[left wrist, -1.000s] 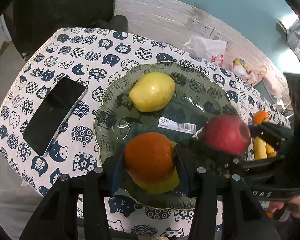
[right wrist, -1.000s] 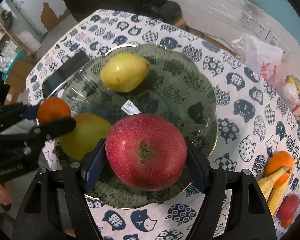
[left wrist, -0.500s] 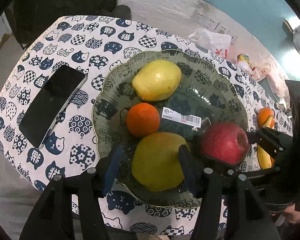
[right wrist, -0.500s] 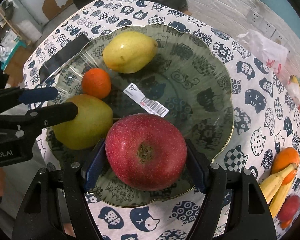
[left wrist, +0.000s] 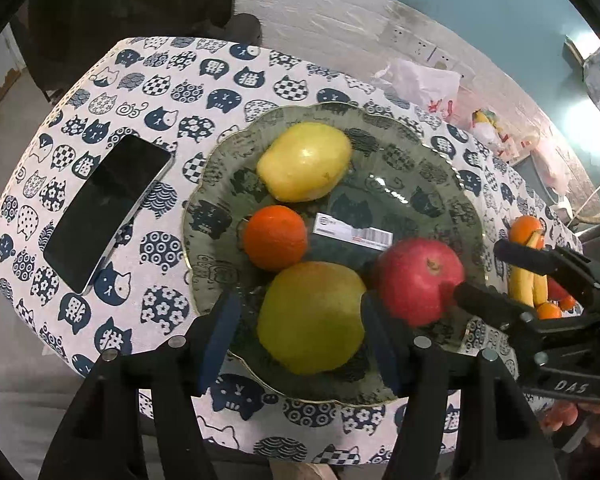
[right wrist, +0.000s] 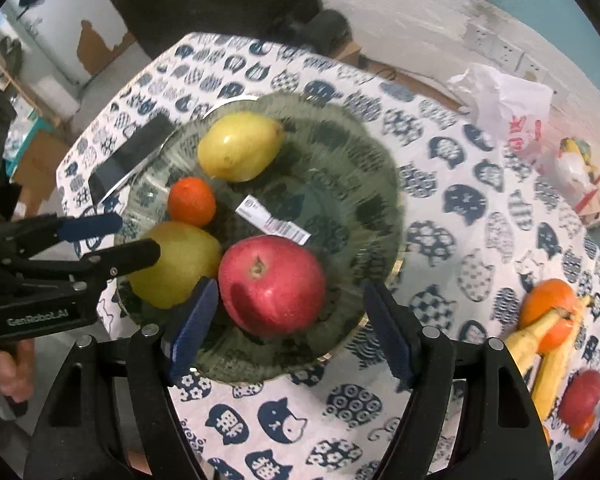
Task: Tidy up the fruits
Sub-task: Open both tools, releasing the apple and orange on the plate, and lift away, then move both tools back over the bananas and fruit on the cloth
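Four fruits are seen on the scalloped green glass plate [left wrist: 440,152]: the round red apple [right wrist: 272,284] and small orange tangerine [left wrist: 275,238], both released, lie beside the two yellow-green pears [left wrist: 312,318]. The jaws of the left gripper [left wrist: 300,332] and the right gripper [right wrist: 288,326] are opening, nothing gripped, and should be lifted straight up so the fruit is not nudged. The remaining fruit pile [right wrist: 552,336] waits far right; the black smartphone [left wrist: 108,212] lies left, clear of the path.
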The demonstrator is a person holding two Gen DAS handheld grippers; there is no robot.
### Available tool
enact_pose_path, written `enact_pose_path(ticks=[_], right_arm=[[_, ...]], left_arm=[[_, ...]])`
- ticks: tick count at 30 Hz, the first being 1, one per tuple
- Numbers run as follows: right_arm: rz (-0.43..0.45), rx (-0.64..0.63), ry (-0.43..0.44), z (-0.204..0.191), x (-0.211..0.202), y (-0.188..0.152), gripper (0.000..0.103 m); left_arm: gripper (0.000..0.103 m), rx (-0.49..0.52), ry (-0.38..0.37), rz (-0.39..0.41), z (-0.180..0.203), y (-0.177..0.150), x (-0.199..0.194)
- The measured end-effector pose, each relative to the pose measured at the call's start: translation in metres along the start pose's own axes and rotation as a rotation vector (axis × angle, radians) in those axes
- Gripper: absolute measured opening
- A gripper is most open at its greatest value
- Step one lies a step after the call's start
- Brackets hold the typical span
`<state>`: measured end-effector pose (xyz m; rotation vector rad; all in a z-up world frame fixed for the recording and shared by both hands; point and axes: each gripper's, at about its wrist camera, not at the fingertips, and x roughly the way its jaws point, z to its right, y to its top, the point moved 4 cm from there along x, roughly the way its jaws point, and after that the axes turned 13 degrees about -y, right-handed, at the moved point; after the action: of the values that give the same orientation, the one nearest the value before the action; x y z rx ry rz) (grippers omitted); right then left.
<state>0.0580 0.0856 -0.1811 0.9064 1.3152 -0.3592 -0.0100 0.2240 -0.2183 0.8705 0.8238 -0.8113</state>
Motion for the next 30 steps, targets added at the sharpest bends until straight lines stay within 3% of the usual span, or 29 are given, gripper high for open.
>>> enact_pose_path(ticks=[15,17,30], right_arm=[[0.083,0.058,-0.059,0.05,-0.056,-0.024,0.082],[0.093,0.067,-0.079,0.061,-0.065,-0.03,0.082],[0.093,0.178,-0.187,0.141,-0.105,-0.079,0.085]], left_arm=[[0.073,0.109,-0.038,-0.01,0.068,-0.005,-0.005],[0.08,0.128,-0.04,-0.012,0.082,-0.006,-0.005],[0.086,0.29,-0.021,-0.036,0.167,-0.008,0.008]])
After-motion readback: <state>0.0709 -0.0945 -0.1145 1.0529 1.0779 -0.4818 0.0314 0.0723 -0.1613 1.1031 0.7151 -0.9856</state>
